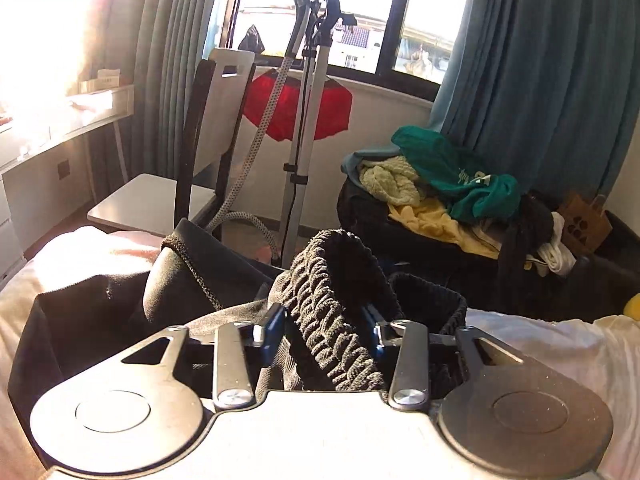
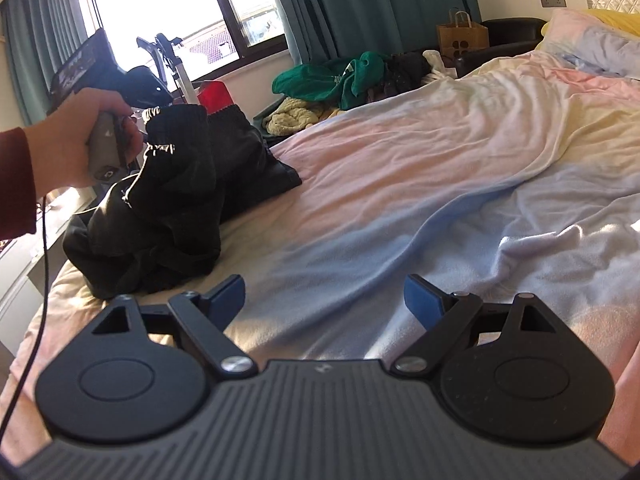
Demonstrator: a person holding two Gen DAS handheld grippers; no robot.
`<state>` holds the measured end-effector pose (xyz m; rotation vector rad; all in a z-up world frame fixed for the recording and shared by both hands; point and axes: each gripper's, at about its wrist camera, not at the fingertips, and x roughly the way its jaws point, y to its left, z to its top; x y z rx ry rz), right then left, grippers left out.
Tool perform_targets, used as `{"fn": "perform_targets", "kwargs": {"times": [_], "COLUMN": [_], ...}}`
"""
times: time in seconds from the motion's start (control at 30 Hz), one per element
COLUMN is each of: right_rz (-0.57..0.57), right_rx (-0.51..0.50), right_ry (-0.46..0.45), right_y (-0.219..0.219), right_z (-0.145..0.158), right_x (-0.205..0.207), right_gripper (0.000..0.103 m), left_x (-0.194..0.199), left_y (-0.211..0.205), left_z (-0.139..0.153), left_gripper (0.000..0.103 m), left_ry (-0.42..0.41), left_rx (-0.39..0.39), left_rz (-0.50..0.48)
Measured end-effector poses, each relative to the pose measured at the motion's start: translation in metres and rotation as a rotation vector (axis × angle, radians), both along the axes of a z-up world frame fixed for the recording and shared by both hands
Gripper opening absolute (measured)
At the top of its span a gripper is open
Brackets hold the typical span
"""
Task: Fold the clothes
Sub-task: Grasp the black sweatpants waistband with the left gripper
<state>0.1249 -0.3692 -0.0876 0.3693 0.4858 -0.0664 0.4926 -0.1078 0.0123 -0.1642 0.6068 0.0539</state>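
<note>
A black pair of pants with a ribbed elastic waistband (image 1: 336, 308) bunches between the fingers of my left gripper (image 1: 326, 330), which is shut on the waistband and lifts it off the bed. In the right wrist view the same black pants (image 2: 172, 208) hang from the left gripper (image 2: 160, 118) at the bed's left side, the rest heaped on the sheet. My right gripper (image 2: 324, 296) is open and empty, low over the bed sheet (image 2: 400, 184), to the right of the pants.
A pile of clothes, green, yellow and cream (image 1: 444, 184), lies beside the bed under teal curtains. A garment steamer stand (image 1: 304, 120), a chair (image 1: 200, 152) and a desk (image 1: 48, 136) stand by the window. A paper bag (image 2: 462, 34) and pillows (image 2: 592, 44) are at the far side.
</note>
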Motion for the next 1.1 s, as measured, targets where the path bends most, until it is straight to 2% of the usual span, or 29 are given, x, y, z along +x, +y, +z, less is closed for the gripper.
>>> {"fn": "perform_targets", "kwargs": {"times": [0.03,0.17,0.33,0.47,0.63,0.77,0.83,0.9,1.1], "right_rz": [-0.005,-0.019,-0.022,-0.017,0.018,0.076,0.109,0.137,0.203], "right_rx": [-0.004,-0.004,-0.019,-0.012,-0.031,-0.059,-0.078,-0.097,-0.114], "right_ry": [-0.009,-0.051,-0.124,-0.169,-0.232,-0.274,-0.301,-0.31,-0.216], "right_y": [0.0,-0.001,-0.001,-0.002,0.005,0.017,0.023,0.03,0.049], "right_z": [0.001,0.005,0.018,0.03,0.045,0.057,0.062,0.064,0.054], "right_x": [-0.001,-0.009,-0.022,-0.035,-0.053,-0.07,-0.079,-0.084,-0.074], "right_gripper": [0.088,0.088,0.088,0.088,0.088,0.088,0.088,0.088,0.088], "left_x": [-0.006,-0.043,-0.129,-0.215,-0.311,-0.371,-0.399,-0.416,-0.431], "left_y": [-0.001,-0.006,-0.004,0.019,0.069,0.108,0.133,0.155,0.214], "left_z": [0.001,0.017,0.053,0.08,0.094,0.089,0.078,0.064,0.008], "left_gripper": [0.012,0.01,0.009,0.009,0.009,0.009,0.009,0.008,0.009], "left_ry": [0.001,-0.044,-0.14,-0.202,-0.244,-0.244,-0.216,-0.194,-0.11], "left_rx": [0.006,0.063,0.157,0.156,0.077,0.009,-0.048,-0.068,0.046], "left_rz": [-0.002,-0.035,-0.129,-0.184,-0.173,-0.155,-0.124,-0.092,-0.019]}}
